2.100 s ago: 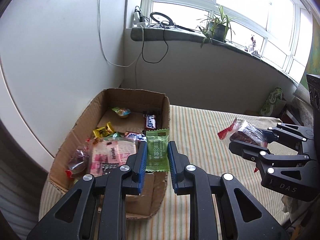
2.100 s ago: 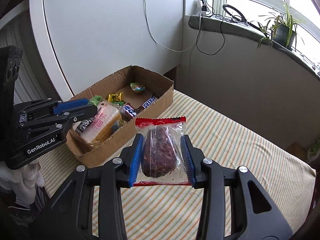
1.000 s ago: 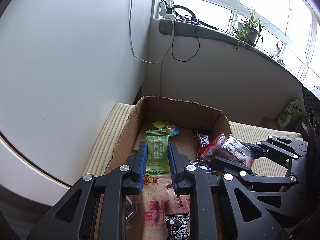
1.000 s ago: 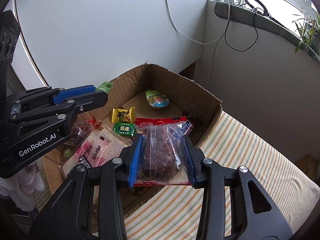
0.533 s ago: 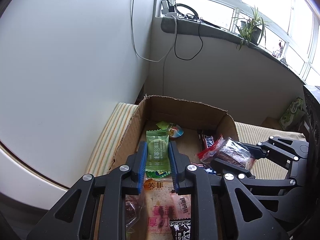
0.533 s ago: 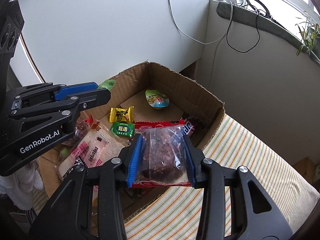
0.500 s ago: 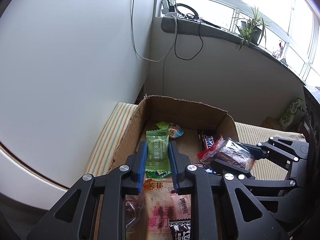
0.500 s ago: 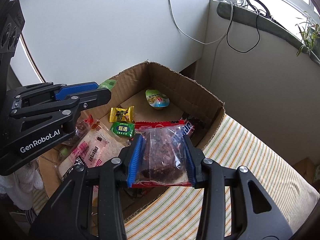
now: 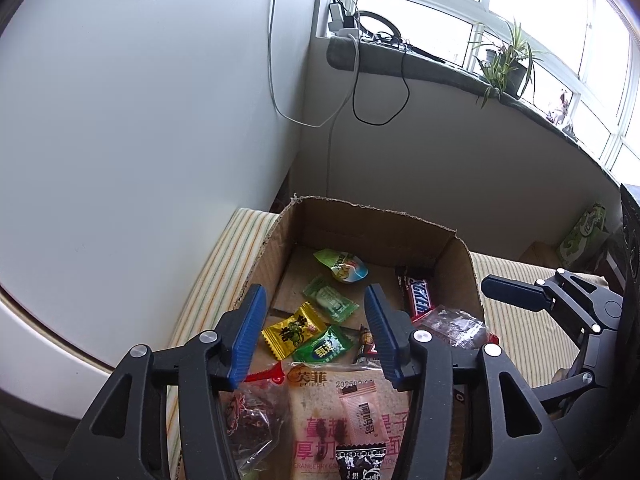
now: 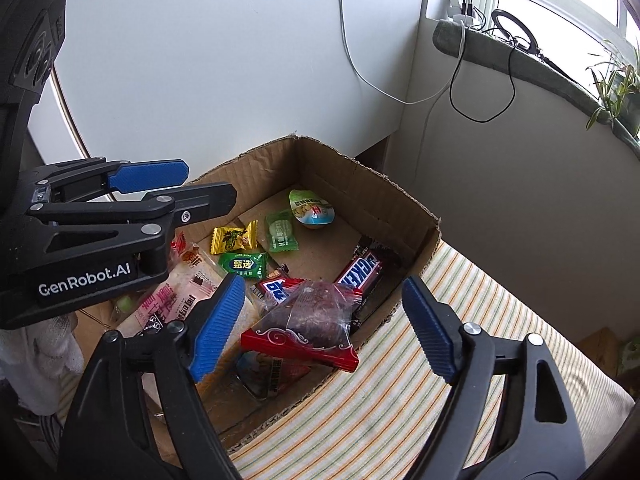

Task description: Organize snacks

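Observation:
An open cardboard box (image 10: 360, 184) (image 9: 372, 224) holds several snacks. My left gripper (image 9: 316, 334) hangs over its near end, jaws opening with nothing between them. The light green packet (image 9: 330, 298) (image 10: 280, 232) lies loose on the box floor beyond them. My right gripper (image 10: 323, 322) is over the box's right side, jaws opening wide. The clear packet of brown cake with red ends (image 10: 316, 316) (image 9: 456, 326) lies between the pads without touching them, resting on a Snickers bar (image 10: 360, 272) and other bars.
Also in the box are a yellow candy (image 9: 292, 330), a dark green candy (image 9: 326, 346), a jelly cup (image 9: 346, 268) and a large bread packet (image 9: 352, 420). The box stands on a striped tablecloth (image 10: 400, 400) by a white wall. Cables hang from the windowsill (image 9: 400, 60).
Both grippers have opened. The light green packet left the left jaws and dropped into the box. The brown cake packet slipped from the right jaws onto the snacks below.

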`<state>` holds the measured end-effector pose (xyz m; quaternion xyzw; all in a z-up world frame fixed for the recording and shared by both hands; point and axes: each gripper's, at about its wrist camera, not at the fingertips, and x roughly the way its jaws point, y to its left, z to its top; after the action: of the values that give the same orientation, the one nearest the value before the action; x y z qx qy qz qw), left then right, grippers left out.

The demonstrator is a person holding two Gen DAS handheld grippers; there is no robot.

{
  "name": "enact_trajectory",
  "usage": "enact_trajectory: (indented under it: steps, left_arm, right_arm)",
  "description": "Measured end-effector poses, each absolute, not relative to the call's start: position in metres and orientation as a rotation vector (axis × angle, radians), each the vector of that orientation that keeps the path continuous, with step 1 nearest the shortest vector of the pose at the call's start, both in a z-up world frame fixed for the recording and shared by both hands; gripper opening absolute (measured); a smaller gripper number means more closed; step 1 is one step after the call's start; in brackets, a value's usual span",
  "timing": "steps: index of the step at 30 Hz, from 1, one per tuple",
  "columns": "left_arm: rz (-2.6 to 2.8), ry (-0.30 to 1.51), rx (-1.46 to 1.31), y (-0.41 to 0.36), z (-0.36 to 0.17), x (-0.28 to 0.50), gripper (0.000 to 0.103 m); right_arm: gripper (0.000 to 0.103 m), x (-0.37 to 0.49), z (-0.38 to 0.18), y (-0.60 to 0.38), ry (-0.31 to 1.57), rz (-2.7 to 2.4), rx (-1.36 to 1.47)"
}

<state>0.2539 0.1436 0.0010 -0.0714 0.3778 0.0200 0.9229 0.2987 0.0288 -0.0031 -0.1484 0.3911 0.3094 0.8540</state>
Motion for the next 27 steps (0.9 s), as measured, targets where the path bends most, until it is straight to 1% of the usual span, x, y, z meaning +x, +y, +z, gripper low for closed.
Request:
enact_trajectory:
  steps: [4, 6, 12, 15, 17, 19, 21, 24, 27]
  left_arm:
    - [0.045, 0.779, -0.149, 0.143, 0.000, 0.253, 0.051]
    - [0.045, 0.777, -0.150, 0.143, 0.001, 0.252, 0.054]
    - [0.054, 0.759, -0.155, 0.143, 0.009, 0.239, 0.054]
    - [0.058, 0.747, -0.151, 0.142, 0.015, 0.228, 0.059]
    - [0.062, 0.737, -0.145, 0.140, 0.019, 0.220, 0.060]
    - [0.068, 0.721, -0.140, 0.139, 0.025, 0.211, 0.061]
    - [0.076, 0.701, -0.140, 0.139, 0.031, 0.199, 0.065]
    - [0.086, 0.672, -0.164, 0.141, 0.038, 0.179, 0.068]
    - [0.099, 0.644, -0.171, 0.138, 0.042, 0.158, 0.068]
  right_arm:
    - [0.084, 0.296, -0.003, 0.030, 0.823, 0.651, -0.319]
    - [0.084, 0.294, -0.002, 0.029, 0.823, 0.647, -0.316]
    - [0.084, 0.278, 0.007, 0.018, 0.812, 0.641, -0.306]
    - [0.085, 0.266, 0.014, 0.012, 0.798, 0.640, -0.307]
    - [0.085, 0.257, 0.019, 0.007, 0.788, 0.640, -0.306]
    - [0.086, 0.248, 0.025, 0.002, 0.774, 0.636, -0.305]
    - [0.092, 0.238, 0.030, -0.003, 0.758, 0.628, -0.297]
    - [0.094, 0.220, 0.038, -0.012, 0.729, 0.618, -0.293]
    - [0.096, 0.202, 0.043, -0.018, 0.711, 0.592, -0.298]
